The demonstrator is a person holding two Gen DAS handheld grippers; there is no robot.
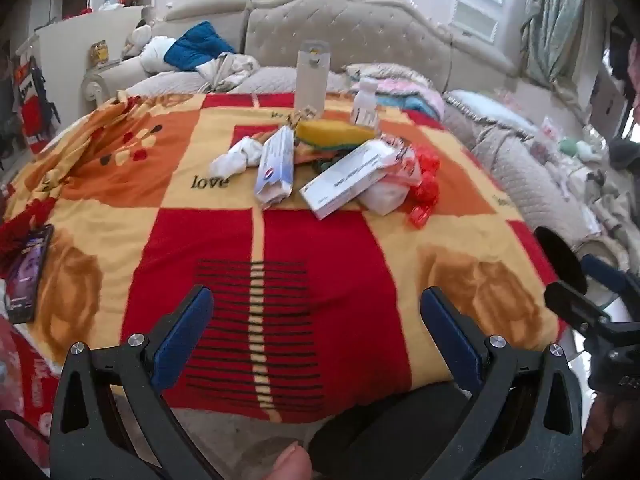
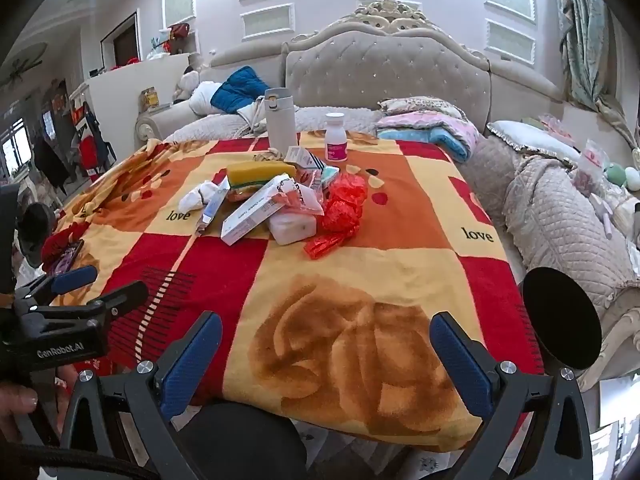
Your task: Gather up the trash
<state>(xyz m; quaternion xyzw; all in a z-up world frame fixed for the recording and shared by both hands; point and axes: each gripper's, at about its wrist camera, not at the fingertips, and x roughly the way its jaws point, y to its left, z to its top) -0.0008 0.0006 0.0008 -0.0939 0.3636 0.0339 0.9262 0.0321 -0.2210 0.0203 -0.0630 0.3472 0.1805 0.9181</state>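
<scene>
A heap of trash lies mid-blanket on the table: a white carton (image 1: 344,178) (image 2: 256,212), a crumpled red plastic bag (image 1: 424,184) (image 2: 340,212), a white wad (image 1: 236,156) (image 2: 196,196), a blue-and-white packet (image 1: 276,168) (image 2: 212,204) and a yellow sponge (image 1: 336,130) (image 2: 260,172). My left gripper (image 1: 316,308) is open over the near red patch, well short of the heap. My right gripper (image 2: 326,336) is open too, above the brown rose print at the near edge. Nothing sits between either pair of jaws.
Behind the heap stand a tall white flask (image 1: 312,76) (image 2: 280,118) and a small white pill bottle (image 1: 366,106) (image 2: 335,138). A phone (image 1: 28,274) (image 2: 68,258) lies at the blanket's left edge. A bed with a tufted headboard (image 2: 384,68) and folded quilts (image 2: 432,128) lies beyond.
</scene>
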